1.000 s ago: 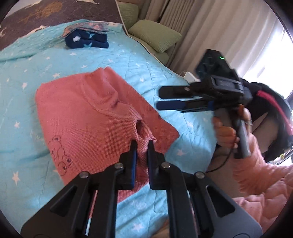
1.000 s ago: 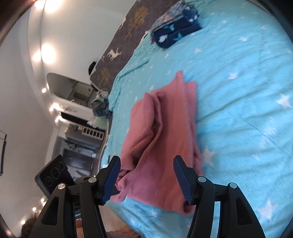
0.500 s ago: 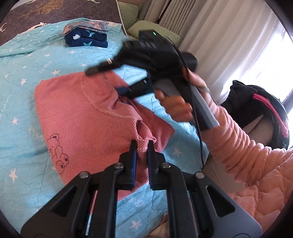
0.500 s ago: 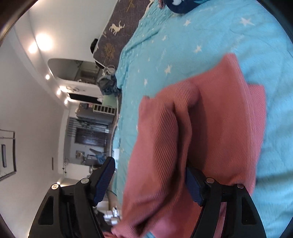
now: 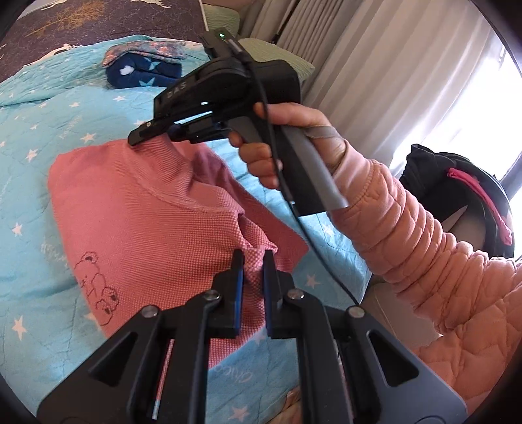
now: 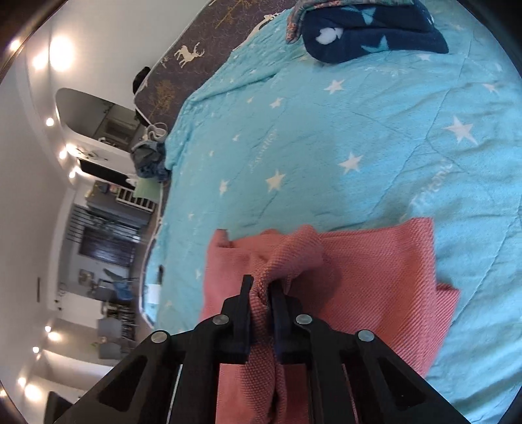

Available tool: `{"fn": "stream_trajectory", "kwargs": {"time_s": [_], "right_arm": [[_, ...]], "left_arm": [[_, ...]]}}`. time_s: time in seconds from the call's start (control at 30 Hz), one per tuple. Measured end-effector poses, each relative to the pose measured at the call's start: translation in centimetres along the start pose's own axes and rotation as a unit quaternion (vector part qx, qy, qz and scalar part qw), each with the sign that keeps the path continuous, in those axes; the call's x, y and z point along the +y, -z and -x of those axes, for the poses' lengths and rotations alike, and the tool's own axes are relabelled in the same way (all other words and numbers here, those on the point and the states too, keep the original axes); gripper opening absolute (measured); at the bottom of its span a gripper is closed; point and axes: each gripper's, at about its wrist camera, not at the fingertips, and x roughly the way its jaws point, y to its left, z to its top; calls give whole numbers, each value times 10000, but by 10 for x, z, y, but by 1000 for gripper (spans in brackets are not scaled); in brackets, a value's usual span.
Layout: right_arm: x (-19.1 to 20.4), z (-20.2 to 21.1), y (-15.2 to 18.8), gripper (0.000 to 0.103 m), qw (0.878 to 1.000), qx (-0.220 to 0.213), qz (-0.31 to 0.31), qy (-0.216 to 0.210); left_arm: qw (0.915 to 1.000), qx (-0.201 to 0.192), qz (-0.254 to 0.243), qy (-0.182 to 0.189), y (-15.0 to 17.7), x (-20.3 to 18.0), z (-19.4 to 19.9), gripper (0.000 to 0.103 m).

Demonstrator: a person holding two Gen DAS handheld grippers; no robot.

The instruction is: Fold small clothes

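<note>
A small pink knit garment [image 5: 140,212] with a bear outline lies partly folded on the blue star quilt [image 5: 39,130]. My left gripper [image 5: 253,257] is shut on a bunched edge of it near the front. My right gripper [image 6: 261,283] is shut on a fold of the same garment [image 6: 375,277] at its far edge. The right gripper also shows in the left wrist view [image 5: 156,135], held by a hand in a pink sleeve.
A stack of folded dark blue and floral clothes [image 5: 143,70] lies at the far end of the quilt, also in the right wrist view [image 6: 368,29]. Green pillows [image 5: 277,53] and curtains are beyond. A black bag [image 5: 456,195] sits at the right bedside.
My right gripper moved in from the right over the garment's far edge and closed on a fold of it. My left gripper kept its hold.
</note>
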Motion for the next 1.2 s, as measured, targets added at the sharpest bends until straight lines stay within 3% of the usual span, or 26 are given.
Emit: {"fn": "stream_trajectory", "kwargs": {"time_s": [0.3, 0.6, 0.9, 1.03, 1.2], "right_arm": [[11, 57, 1, 7, 9943, -794, 670, 229], [-25, 60, 8, 7, 9955, -817, 312, 359], [-40, 86, 17, 9, 9934, -1031, 284, 419], [-55, 106, 47, 10, 9914, -1043, 317, 717], [-83, 143, 126, 10, 9907, -1148, 74, 732]], "left_arm": [[9988, 76, -426, 229, -17, -27, -18, 11], [9968, 603, -433, 312, -22, -35, -69, 11], [9963, 482, -643, 320, -23, -44, -59, 11], [9968, 497, -290, 556, -24, -30, -58, 11], [9968, 399, -256, 646, -26, -24, -49, 11]]}}
